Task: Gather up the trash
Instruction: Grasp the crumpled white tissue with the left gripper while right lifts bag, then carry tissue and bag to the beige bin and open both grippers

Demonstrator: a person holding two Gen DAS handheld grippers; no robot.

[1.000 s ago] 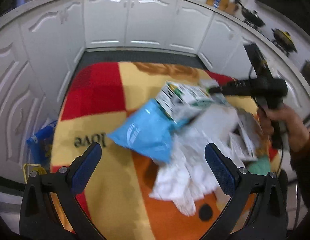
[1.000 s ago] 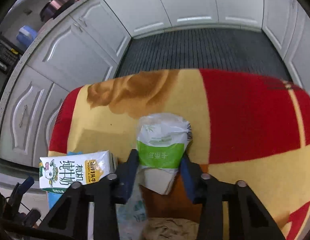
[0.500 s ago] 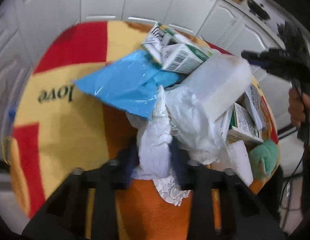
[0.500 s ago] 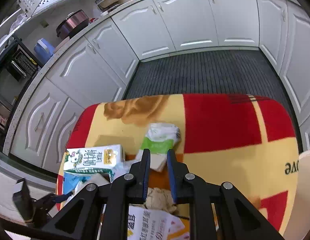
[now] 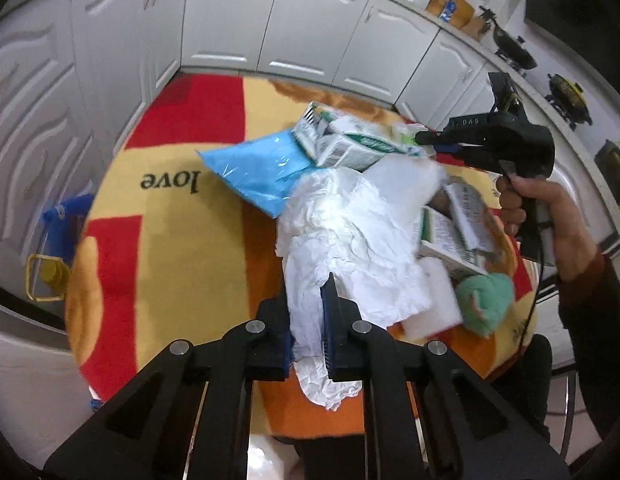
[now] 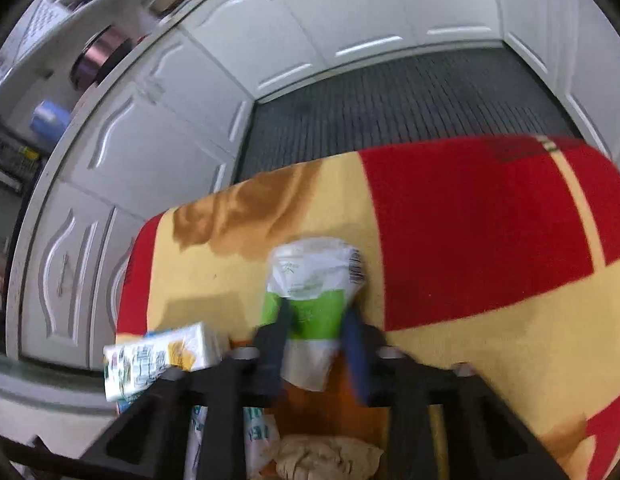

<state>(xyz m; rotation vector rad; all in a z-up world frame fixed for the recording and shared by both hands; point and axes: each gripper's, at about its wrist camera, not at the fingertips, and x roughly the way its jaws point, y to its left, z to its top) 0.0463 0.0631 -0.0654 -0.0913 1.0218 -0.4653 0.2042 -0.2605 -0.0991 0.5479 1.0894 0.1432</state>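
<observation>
A heap of trash lies on a table under a red, yellow and orange blanket [image 5: 169, 216]. My left gripper [image 5: 310, 320] is closing on crumpled white paper [image 5: 350, 240], and its pads press the paper's near end. Behind the paper lie a blue plastic bag [image 5: 261, 168] and milk cartons [image 5: 350, 148]. My right gripper [image 6: 317, 312] is shut on the lower part of a green and white pouch [image 6: 314, 276]. The left wrist view shows that same right gripper [image 5: 420, 138] reaching in from the right above the cartons, held by a person's hand [image 5: 542, 208].
More cartons [image 5: 450, 236], a white foam piece [image 5: 430, 312] and a green cloth [image 5: 486, 300] lie at the heap's right. A carton [image 6: 157, 360] and brown crumpled paper [image 6: 330, 460] lie near the right gripper. White cabinets [image 5: 229, 20] surround the table, with a dark floor mat [image 6: 390, 100] beyond.
My left gripper moved in over the heap and went from wide open to closed on the white paper. My right gripper's fingers drew in tighter on the pouch.
</observation>
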